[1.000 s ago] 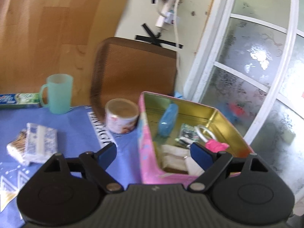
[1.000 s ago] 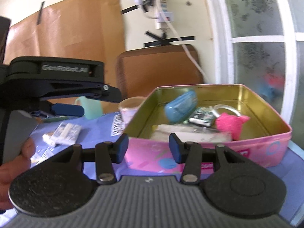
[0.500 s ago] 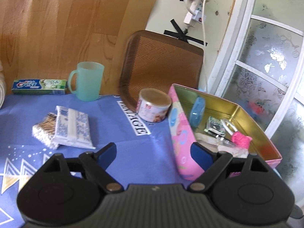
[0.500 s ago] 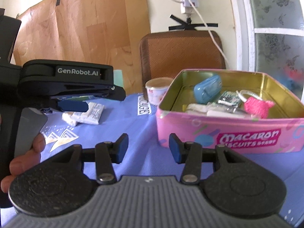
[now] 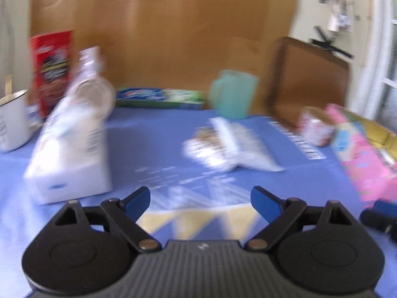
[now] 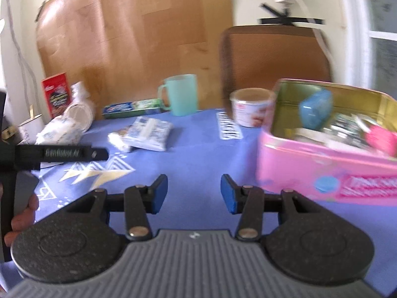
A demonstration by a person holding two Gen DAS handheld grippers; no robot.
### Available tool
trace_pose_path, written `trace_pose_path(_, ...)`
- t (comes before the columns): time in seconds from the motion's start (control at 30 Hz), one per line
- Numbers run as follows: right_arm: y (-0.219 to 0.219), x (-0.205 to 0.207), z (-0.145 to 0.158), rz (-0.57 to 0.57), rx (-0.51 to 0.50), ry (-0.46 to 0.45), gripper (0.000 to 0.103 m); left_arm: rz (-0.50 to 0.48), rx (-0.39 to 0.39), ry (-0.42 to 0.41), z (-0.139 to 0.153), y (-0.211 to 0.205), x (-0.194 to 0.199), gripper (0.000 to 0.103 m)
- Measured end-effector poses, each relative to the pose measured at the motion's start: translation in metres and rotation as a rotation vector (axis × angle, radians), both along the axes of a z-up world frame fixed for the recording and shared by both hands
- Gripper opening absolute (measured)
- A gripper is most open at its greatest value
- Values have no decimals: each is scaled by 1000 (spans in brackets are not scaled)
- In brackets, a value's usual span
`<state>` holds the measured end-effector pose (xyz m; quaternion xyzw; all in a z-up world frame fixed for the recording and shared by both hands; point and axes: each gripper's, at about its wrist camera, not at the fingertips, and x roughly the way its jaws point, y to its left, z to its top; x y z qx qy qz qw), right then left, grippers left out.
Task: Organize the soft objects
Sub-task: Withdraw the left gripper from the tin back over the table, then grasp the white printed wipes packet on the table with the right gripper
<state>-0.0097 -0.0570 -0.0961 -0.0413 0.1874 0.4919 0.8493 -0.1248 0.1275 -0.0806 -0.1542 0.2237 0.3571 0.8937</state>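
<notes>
Both views are motion-blurred. A pink biscuit tin (image 6: pixel 327 171) stands open at the right, holding a blue case (image 6: pixel 315 110), a pink fluffy item (image 6: pixel 382 137) and some packets. It shows at the right edge of the left wrist view (image 5: pixel 367 164). A tissue pack with a cotton-swab bag (image 6: pixel 146 132) (image 5: pixel 233 146) lies mid-table. A large white soft pack (image 5: pixel 72 154) (image 6: pixel 62 130) lies at the left. My left gripper (image 5: pixel 200 200) is open and empty above the blue cloth. My right gripper (image 6: pixel 194 192) is open and empty, left of the tin.
A teal mug (image 6: pixel 182 94), a toothpaste box (image 6: pixel 132 108) and a small round tub (image 6: pixel 251 106) stand at the back. A red box (image 5: pixel 50 69) and a white enamel mug (image 5: pixel 12 120) sit at the far left. A brown chair back (image 6: pixel 275 54) rises behind the table.
Both grippers swung left and drew back from the tin. The left one now faces the tissue pack and the white soft pack. Both stayed open and empty.
</notes>
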Motion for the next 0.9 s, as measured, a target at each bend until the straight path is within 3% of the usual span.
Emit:
trace_pose_path(0.03,12,1,1,19,-12,1,50,30,-21,-1,-5,7,-7,90)
trace_pose_path(0.1,35,5,4,54,-29,14,50,41,-120,-100,-6,21,-24,92)
trace_pose_path(0.2,68,15,11,103,-42,43,53,84,-148,-199,-6,29,-41,96)
trace_pose_path(0.23,79,19,12,114,-45,52,59,82,-160,-219,-7,31,-43,96)
trace_pose_path(0.33,110,33,14,120,-46,97,75,87,-148,-235,-6,31,-44,96)
trace_pose_path(0.4,130,49,10,133,-32,186,84,78,-125,-230,-5,27,-43,96)
trace_pose_path(0.47,147,64,3,129,-43,289,86,70,-98,-226,-3,23,-43,96)
trace_pose_path(0.53,151,66,1,121,-36,283,75,66,-80,-223,-2,20,-41,96)
trace_pose_path(0.57,149,63,2,122,-48,267,70,65,-76,-223,-2,20,-40,96)
trace_pose_path(0.7,111,49,3,163,-56,243,69,66,-89,-232,-2,22,-41,97)
trace_pose_path(0.9,12,-3,-12,229,-145,3,70,30,-114,-205,-3,22,-36,97)
